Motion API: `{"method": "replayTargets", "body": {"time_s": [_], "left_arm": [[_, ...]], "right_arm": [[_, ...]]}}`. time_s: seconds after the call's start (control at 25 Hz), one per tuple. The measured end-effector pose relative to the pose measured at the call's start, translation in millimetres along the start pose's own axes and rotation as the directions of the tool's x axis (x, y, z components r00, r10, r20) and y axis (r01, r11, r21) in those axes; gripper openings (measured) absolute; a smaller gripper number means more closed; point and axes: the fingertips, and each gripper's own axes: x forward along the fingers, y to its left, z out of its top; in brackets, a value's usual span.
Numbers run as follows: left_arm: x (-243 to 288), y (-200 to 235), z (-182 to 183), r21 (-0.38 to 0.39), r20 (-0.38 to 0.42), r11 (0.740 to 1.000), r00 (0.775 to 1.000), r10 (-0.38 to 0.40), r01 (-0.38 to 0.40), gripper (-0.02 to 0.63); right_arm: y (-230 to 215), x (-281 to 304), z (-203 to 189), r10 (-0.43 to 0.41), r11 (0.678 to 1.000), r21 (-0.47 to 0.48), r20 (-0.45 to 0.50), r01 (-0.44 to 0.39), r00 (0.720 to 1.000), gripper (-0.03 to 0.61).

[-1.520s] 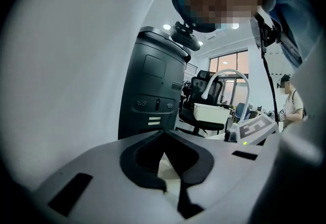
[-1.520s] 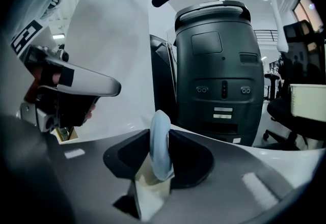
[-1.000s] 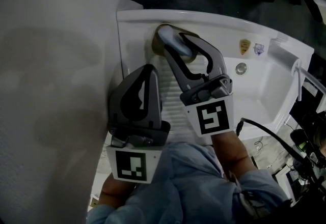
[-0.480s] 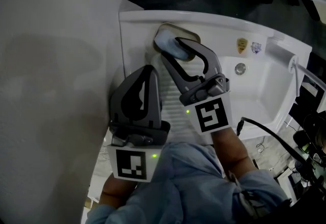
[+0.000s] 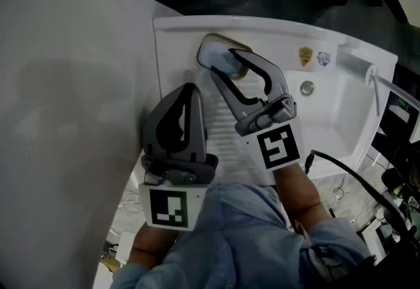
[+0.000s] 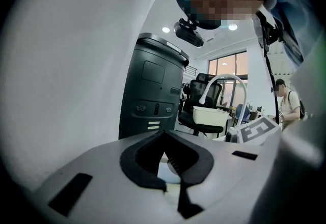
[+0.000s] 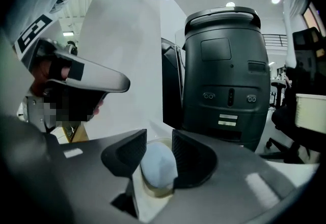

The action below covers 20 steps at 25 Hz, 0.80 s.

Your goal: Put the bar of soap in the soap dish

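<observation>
Right gripper view: soap lying in the dish

A smooth, pale-blue oval bar of soap rests in the shallow, yellowish-rimmed soap dish. The ribbed dark pads of the right gripper stand apart on either side of it, having just been opening. The dish sits on the ribbed ledge of a glossy white sink. Beside it, the left gripper has its jaws together, holding nothing.
</observation>
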Motion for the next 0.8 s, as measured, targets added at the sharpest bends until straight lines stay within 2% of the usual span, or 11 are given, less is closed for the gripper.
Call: {"method": "replayTargets", "body": {"time_s": [0.16,0.28,0.48,0.64,0.8], "left_arm": [[-7,-7,8,0.014,0.01,1.0,1.0,-0.013,0.013,0.005],[-13,-15,20,0.031,0.038,0.999,0.999,-0.034,0.033,0.005],[-29,-31,37,0.063,0.071,0.997,0.996,-0.054,0.05,0.005],[-46,-47,51,0.103,0.11,0.992,0.99,-0.09,0.079,0.005],[-66,-61,68,0.128,0.16,0.988,0.981,-0.106,0.086,0.005]], "right_arm": [[-3,-16,21,-0.025,0.997,0.077,0.062,0.02,0.998,0.141],[-6,-35,43,-0.056,0.991,0.125,0.12,0.041,0.991,0.107],[-1,-74,69,-0.101,0.987,0.143,0.176,0.076,0.979,0.032],[14,-100,89,-0.119,0.984,0.154,0.22,0.087,0.968,0.003],[32,-129,107,-0.138,0.982,0.162,0.26,0.098,0.956,0.002]]}}
